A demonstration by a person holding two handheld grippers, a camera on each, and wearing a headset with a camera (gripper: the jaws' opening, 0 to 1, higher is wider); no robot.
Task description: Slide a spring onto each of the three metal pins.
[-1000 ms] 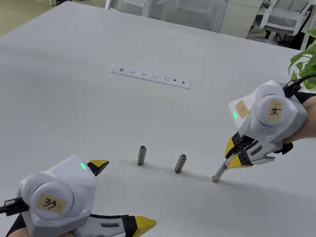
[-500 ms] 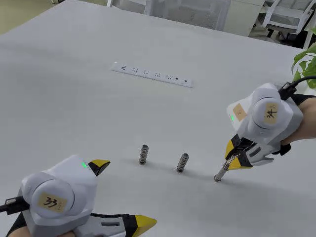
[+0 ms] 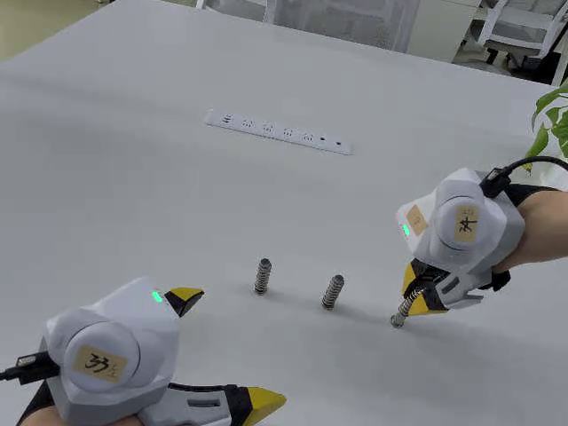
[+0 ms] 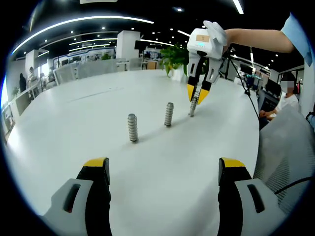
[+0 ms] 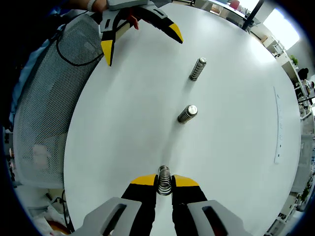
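Head view shows me a wide white table (image 3: 133,177) in an office, a power strip (image 3: 280,131) lying on it, my left gripper (image 3: 226,348) spread empty, my right gripper (image 3: 415,300) pinching the tilted spring (image 3: 404,310) beside two upright springs (image 3: 263,276).

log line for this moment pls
right gripper: shut on spring at pin | left gripper: open, empty | other two springs: upright

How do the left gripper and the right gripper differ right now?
The left gripper is open, nothing between its fingers; the right gripper is shut on a spring. The left gripper hangs short of the nearest standing spring; the right gripper holds its spring tilted at the far end of the row. Both have white bodies and black fingers with yellow tips.
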